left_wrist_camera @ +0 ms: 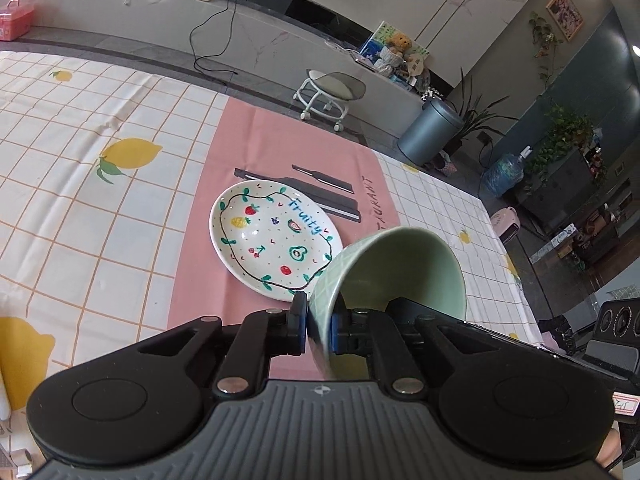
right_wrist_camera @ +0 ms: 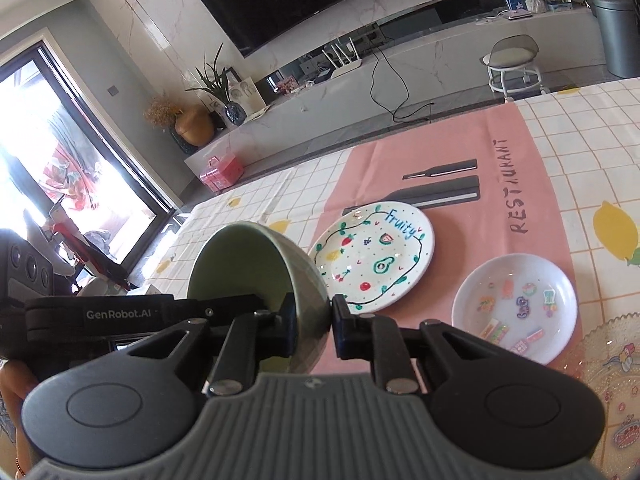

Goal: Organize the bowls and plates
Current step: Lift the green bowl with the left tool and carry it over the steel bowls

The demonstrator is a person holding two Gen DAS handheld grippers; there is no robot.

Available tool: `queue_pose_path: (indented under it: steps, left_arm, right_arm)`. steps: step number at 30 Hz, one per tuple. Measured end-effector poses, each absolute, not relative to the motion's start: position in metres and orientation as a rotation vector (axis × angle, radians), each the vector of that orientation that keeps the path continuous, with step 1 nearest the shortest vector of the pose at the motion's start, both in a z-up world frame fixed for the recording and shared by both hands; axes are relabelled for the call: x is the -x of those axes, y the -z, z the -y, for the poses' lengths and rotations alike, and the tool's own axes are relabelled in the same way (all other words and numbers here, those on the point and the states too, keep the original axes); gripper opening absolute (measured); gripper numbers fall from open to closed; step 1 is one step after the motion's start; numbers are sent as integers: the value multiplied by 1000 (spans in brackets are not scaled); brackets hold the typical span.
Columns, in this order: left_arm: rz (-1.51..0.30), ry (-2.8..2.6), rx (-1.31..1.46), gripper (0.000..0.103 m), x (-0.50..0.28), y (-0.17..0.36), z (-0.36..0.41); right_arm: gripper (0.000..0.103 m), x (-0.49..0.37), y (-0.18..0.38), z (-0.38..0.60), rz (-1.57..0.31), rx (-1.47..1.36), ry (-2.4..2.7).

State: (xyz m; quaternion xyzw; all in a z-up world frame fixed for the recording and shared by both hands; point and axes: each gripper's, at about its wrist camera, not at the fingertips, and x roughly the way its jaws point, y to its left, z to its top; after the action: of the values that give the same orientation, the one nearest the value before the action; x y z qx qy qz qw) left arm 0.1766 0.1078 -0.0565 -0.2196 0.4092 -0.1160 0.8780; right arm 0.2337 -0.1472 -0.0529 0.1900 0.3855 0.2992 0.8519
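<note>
A pale green bowl (left_wrist_camera: pixel 384 272) is held tipped on its side above the table, near the white "Fruity" plate (left_wrist_camera: pixel 276 240). My left gripper (left_wrist_camera: pixel 318 324) is shut on the bowl's rim, one finger inside and one outside. My right gripper (right_wrist_camera: pixel 312 326) is shut on the same green bowl (right_wrist_camera: pixel 256 264) at its wall. The Fruity plate (right_wrist_camera: pixel 372 258) lies on the pink table runner (right_wrist_camera: pixel 472 208). A white plate with stickers (right_wrist_camera: pixel 516 300) lies to its right. The other gripper's black body (right_wrist_camera: pixel 120 316) shows behind the bowl.
A clear patterned glass plate (right_wrist_camera: pixel 616 372) sits at the right edge of the right wrist view. A printed knife and fork (left_wrist_camera: pixel 304 192) mark the runner. The lemon tablecloth (left_wrist_camera: pixel 80 200) covers the table. A stool (left_wrist_camera: pixel 328 92) and bin (left_wrist_camera: pixel 428 132) stand on the floor beyond.
</note>
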Motion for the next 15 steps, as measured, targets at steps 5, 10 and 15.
queue_pose_path:
  steps: [5,10,15]
  left_arm:
    - [-847,281,478,13,-165,47,-108]
    - [-856,264,439,12,-149,29,-100]
    - [-857,257,382,12,-131,12,-91]
  right_arm:
    - [15,-222,42,156,-800,-443,-621]
    - [15,-198,24,158,-773,-431,-608]
    - [13,-179,8,160,-779,-425,-587]
